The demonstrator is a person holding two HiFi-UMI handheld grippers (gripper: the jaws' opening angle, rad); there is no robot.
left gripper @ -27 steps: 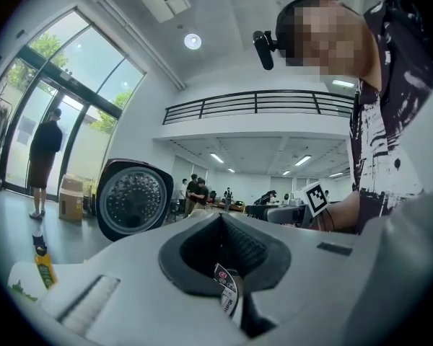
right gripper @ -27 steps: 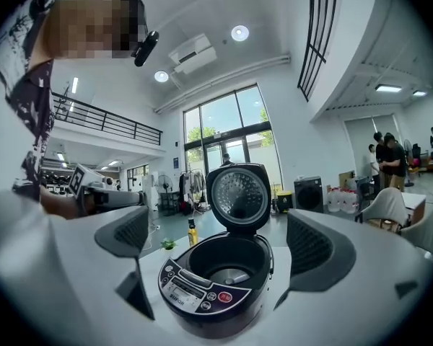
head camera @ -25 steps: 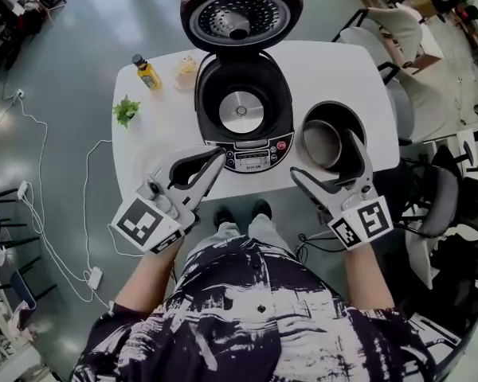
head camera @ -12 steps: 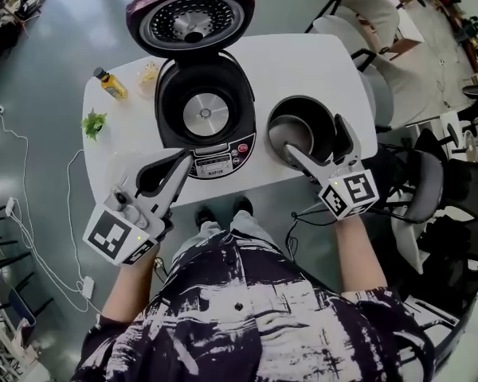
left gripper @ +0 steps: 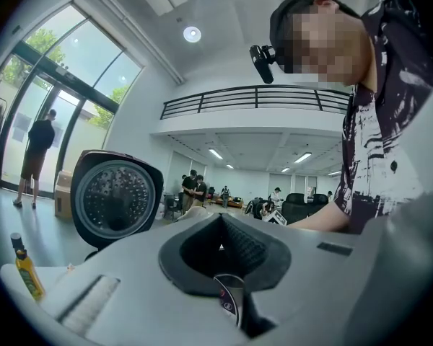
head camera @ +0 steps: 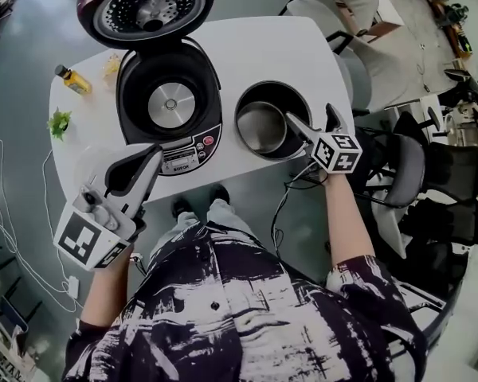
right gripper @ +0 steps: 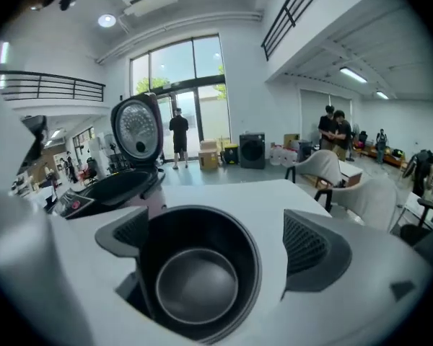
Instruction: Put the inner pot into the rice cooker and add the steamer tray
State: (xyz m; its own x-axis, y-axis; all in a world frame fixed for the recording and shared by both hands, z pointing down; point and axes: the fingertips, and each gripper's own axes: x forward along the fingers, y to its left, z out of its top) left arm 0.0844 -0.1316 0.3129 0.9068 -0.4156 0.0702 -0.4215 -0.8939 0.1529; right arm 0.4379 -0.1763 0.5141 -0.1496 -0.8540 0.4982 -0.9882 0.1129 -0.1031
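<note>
The rice cooker point(head camera: 169, 102) stands open on the white table point(head camera: 255, 46), its cavity empty and its lid point(head camera: 147, 10) tipped back. To its right sits the black inner pot point(head camera: 271, 119) with a grey metal round bottom or insert inside; I cannot tell which. My right gripper point(head camera: 309, 114) is open at the pot's right rim. In the right gripper view the pot point(right gripper: 198, 280) fills the gap between the open gripper point(right gripper: 216, 240) fingers. My left gripper point(head camera: 153, 151) is shut and empty at the table's near edge, in front of the cooker's control panel; its tips point(left gripper: 220, 218) meet.
A yellow bottle point(head camera: 72, 79) and a small green plant point(head camera: 60, 122) stand at the table's left end. Chairs point(head camera: 358, 54) crowd the right side of the table. A cable hangs below the table's near edge. People stand in the far hall.
My right gripper has reached further forward to the pot's rim. The left gripper stays shut and has dropped back toward the table's near edge. The head view has swung right.
</note>
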